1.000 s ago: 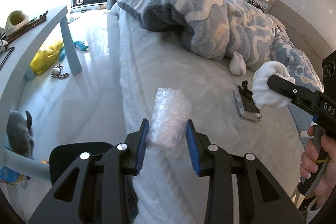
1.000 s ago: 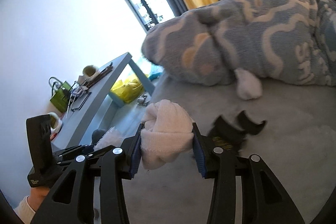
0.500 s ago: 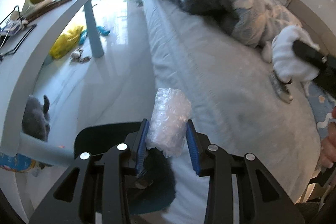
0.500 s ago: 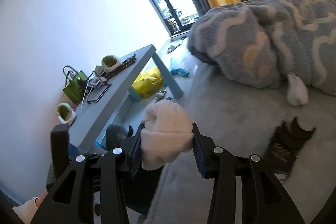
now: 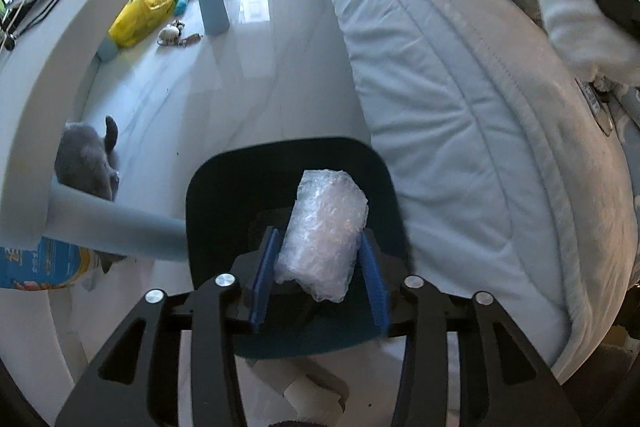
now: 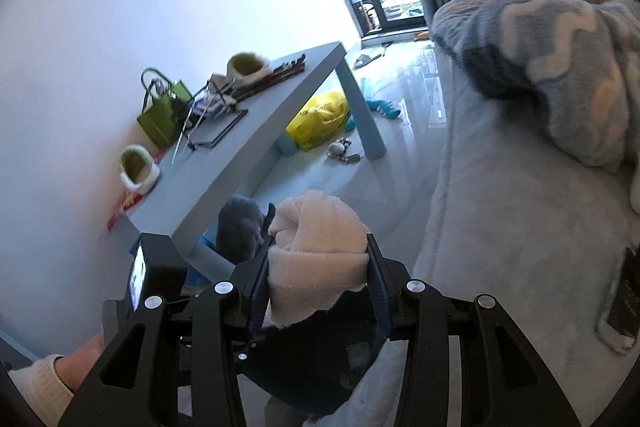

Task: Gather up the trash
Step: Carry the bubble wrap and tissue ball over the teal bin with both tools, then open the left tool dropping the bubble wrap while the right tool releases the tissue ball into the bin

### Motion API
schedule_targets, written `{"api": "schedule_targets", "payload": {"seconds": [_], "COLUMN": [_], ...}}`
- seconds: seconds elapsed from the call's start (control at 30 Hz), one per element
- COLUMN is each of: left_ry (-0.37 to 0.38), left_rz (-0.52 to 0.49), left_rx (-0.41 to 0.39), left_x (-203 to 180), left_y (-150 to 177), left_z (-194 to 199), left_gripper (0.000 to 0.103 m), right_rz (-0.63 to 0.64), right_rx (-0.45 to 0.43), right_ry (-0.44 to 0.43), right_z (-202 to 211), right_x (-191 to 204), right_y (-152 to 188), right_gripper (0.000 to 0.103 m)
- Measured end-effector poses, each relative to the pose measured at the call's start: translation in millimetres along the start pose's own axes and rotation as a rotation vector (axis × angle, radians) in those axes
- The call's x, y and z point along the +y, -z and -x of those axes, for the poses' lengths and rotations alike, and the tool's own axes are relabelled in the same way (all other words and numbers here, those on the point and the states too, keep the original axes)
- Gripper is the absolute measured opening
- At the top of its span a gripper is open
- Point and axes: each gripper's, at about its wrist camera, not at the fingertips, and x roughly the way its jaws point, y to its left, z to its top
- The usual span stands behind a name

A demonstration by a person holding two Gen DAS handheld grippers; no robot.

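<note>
Both grippers are swinging off the bed (image 5: 460, 87) toward the dark bin (image 5: 224, 187) beside it. The left gripper (image 5: 320, 263) is nearer, directly above the bin's mouth; its jaws have just been opening around the bubble-wrap roll (image 5: 322, 227), whose long axis is pointing forward along the fingers. The right gripper (image 6: 318, 283) is squeezing the cloth wad (image 6: 316, 247), with the bin (image 6: 312, 359) just below.

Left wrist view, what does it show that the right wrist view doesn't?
Only left wrist: bubble wrap loose in the left gripper, whose jaws have just been opening, over the dark bin. Only right wrist: green bag on the table. Both: white cloth clamped in the right gripper, yellow bag on the floor.
</note>
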Motion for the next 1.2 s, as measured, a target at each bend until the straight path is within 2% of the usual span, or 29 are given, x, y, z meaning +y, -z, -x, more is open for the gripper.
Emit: {"api": "schedule_targets", "payload": {"seconds": [0.13, 0.27, 0.43, 0.7, 0.93, 1.2], "left_ry": [-0.003, -0.008, -0.009, 0.014, 0.036, 0.076], "left_rz": [-0.003, -0.004, 0.013, 0.05, 0.062, 0.101], "left_rx": [0.001, -0.018, -0.06, -0.183, -0.279, -0.351], "left_x": [13.9, 21.8, 30.5, 43.5, 49.0, 57.1], "left_y": [5.4, 7.7, 7.5, 4.7, 4.3, 2.1], "left_z": [1.7, 10.5, 25.6, 57.8, 82.5, 104.1], "left_gripper": [0.061, 0.064, 0.065, 0.064, 0.062, 0.056], "right_rz": [0.015, 0.026, 0.036, 0.052, 0.07, 0.066], "right_rx": [0.048, 0.095, 0.155, 0.254, 0.33, 0.415], "right_ry": [0.004, 0.024, 0.044, 0.06, 0.076, 0.076], "right_z": [-23.1, -41.4, -63.0, -94.6, -120.5, -149.6], "right_x": [13.7, 20.3, 27.4, 35.5, 43.8, 46.8], "right_y": [3.0, 7.5, 13.3, 26.5, 40.8, 58.7], "right_gripper": [0.044, 0.044, 0.044, 0.044, 0.044, 0.044]}}
